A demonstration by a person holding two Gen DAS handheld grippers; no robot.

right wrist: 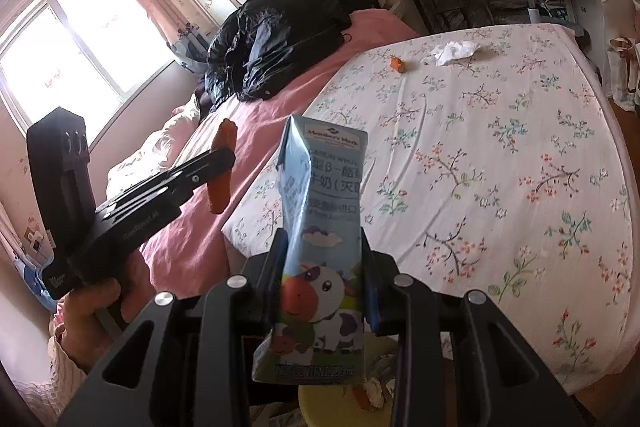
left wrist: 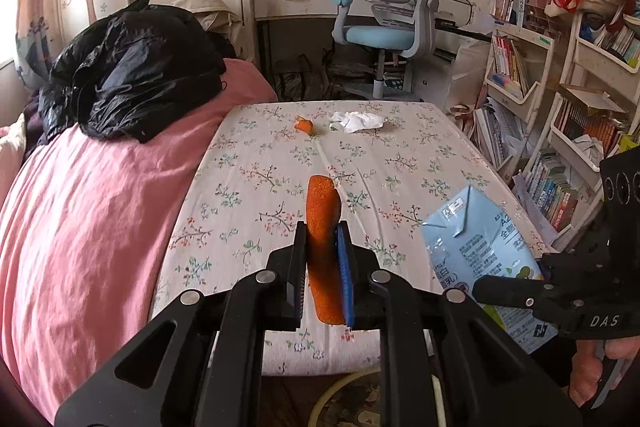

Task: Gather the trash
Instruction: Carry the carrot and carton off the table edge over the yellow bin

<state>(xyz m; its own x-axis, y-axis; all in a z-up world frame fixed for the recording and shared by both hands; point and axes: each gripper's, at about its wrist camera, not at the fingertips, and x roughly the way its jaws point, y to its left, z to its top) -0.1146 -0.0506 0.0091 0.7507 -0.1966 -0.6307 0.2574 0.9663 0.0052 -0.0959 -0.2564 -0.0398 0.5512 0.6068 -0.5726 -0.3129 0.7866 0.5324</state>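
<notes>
Lying to the left of the left gripper (left wrist: pixel 322 247), a black jacket (left wrist: pixel 136 75) is resting on a pink blanket (left wrist: pixel 88 219). The left gripper is clamping a long orange peel (left wrist: pixel 322 219) that is standing upright between its jaws, above the near edge of the floral bed sheet (left wrist: pixel 400 163). Far ahead of it, a small orange peel piece (left wrist: pixel 304 125) and a crumpled white tissue (left wrist: pixel 358 121) are lying on the sheet, close together but apart. To its right, the right gripper (right wrist: pixel 326 259) is squeezing a light blue milk carton (right wrist: pixel 324 235), dented and upright. Below the carton, a yellow bin (right wrist: pixel 320 409) is showing partly, with scraps inside.
</notes>
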